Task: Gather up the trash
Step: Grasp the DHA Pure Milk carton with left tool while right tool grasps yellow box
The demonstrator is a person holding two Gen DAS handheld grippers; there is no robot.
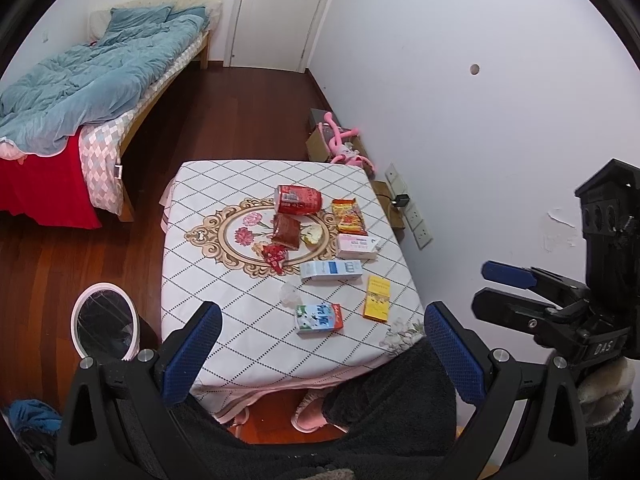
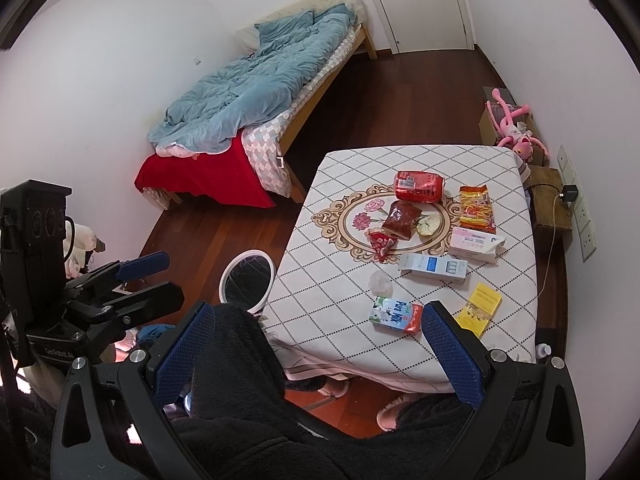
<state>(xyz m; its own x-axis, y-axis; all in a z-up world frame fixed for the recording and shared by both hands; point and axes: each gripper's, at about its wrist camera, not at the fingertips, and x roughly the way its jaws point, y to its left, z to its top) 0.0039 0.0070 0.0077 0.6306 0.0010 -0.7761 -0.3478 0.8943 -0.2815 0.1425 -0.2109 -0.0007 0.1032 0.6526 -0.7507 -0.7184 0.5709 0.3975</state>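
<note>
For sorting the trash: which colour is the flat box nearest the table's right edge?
Yellow box, clearest in the left wrist view.

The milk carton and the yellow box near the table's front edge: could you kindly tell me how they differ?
The milk carton is white, green and red with a cow picture; the yellow box is plain yellow with small print. The carton looks thicker, the yellow box flatter and thinner. The carton lies nearer the bin side, the yellow box nearer the wall. Both lie flat on the tablecloth, untouched.
</note>
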